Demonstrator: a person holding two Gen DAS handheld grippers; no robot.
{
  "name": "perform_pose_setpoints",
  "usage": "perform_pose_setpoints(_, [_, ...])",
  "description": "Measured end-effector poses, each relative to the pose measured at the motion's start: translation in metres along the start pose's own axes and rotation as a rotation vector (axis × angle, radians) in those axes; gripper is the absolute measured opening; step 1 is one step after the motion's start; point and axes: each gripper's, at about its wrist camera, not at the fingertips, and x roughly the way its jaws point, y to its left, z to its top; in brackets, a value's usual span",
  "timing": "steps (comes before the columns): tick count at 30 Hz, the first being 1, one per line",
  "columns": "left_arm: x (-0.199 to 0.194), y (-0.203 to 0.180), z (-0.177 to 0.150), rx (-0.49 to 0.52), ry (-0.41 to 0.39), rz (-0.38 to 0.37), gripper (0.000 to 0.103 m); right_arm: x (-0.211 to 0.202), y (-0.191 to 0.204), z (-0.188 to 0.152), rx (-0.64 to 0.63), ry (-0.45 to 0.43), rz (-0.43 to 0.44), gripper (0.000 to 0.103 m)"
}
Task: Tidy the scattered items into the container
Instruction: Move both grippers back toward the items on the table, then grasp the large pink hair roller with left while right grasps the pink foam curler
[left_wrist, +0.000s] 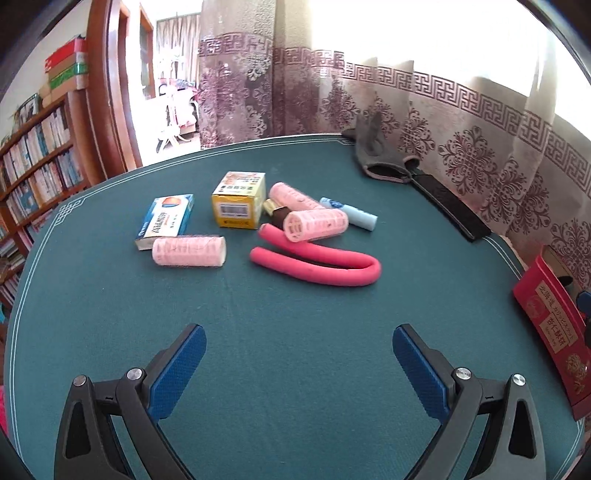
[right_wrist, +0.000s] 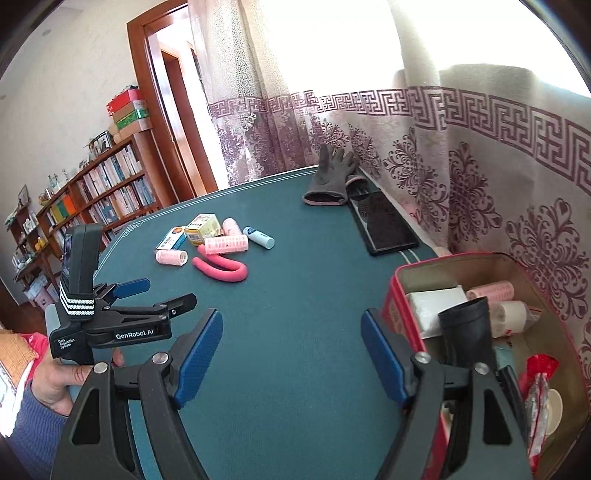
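Scattered items lie mid-table: a bent pink foam rod (left_wrist: 317, 264) (right_wrist: 221, 267), pink hair rollers (left_wrist: 188, 252) (left_wrist: 316, 225) (right_wrist: 171, 256), a yellow box (left_wrist: 238, 201) (right_wrist: 201, 229), a blue-white box (left_wrist: 166, 219) (right_wrist: 171, 238) and a light-blue tube (left_wrist: 349, 213) (right_wrist: 258, 237). The red tin container (right_wrist: 397, 302) (left_wrist: 546, 325) stands at the right and holds several items. My left gripper (left_wrist: 297, 354) is open and empty, short of the pile; it also shows in the right wrist view (right_wrist: 159, 293). My right gripper (right_wrist: 291, 343) is open and empty beside the container.
A grey glove (right_wrist: 330, 177) (left_wrist: 373, 155) and a black flat case (right_wrist: 382, 223) (left_wrist: 448, 206) lie along the far table edge by the patterned curtain (right_wrist: 461, 166). A bookshelf (right_wrist: 99, 192) stands at the left. The table has a green cloth (right_wrist: 295, 266).
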Motion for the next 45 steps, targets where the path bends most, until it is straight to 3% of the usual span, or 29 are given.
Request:
perform_pose_setpoints(5, [0.013,0.051,0.008,-0.086,0.018,0.061,0.102,0.038,0.024,-0.001,-0.034,0.060,0.038,0.080])
perform_pose_setpoints(11, [0.040,0.082,0.026,-0.145,0.038,0.082,0.102,0.065,0.041,-0.002,-0.057,0.100,0.065,0.080])
perform_pose_setpoints(23, [0.093,0.086,0.054,-0.131,0.075,0.114,0.102,0.100,0.044,0.003,-0.065,0.145,0.079,0.080])
perform_pose_setpoints(35, [0.098,0.090,0.058,-0.132,0.070,0.110,0.102,0.123,0.055,0.012,-0.110,0.154,0.096,0.080])
perform_pose_setpoints(36, [0.097,0.091,0.058,-0.133,0.064,0.098,0.101,0.125,0.056,0.013,-0.116,0.153,0.096,0.080])
perform_pose_setpoints(38, [0.092,0.091,0.057,-0.114,0.048,0.086,0.078,0.128,0.059,0.016,-0.134,0.150,0.096,0.080])
perform_pose_setpoints(39, [0.090,0.089,0.057,-0.101,0.042,0.058,0.073,0.131,0.060,0.018,-0.146,0.146,0.096,0.080])
perform_pose_setpoints(45, [0.079,0.080,0.047,-0.065,0.046,0.035,0.073,0.154,0.071,0.032,-0.223,0.136,0.087,0.080])
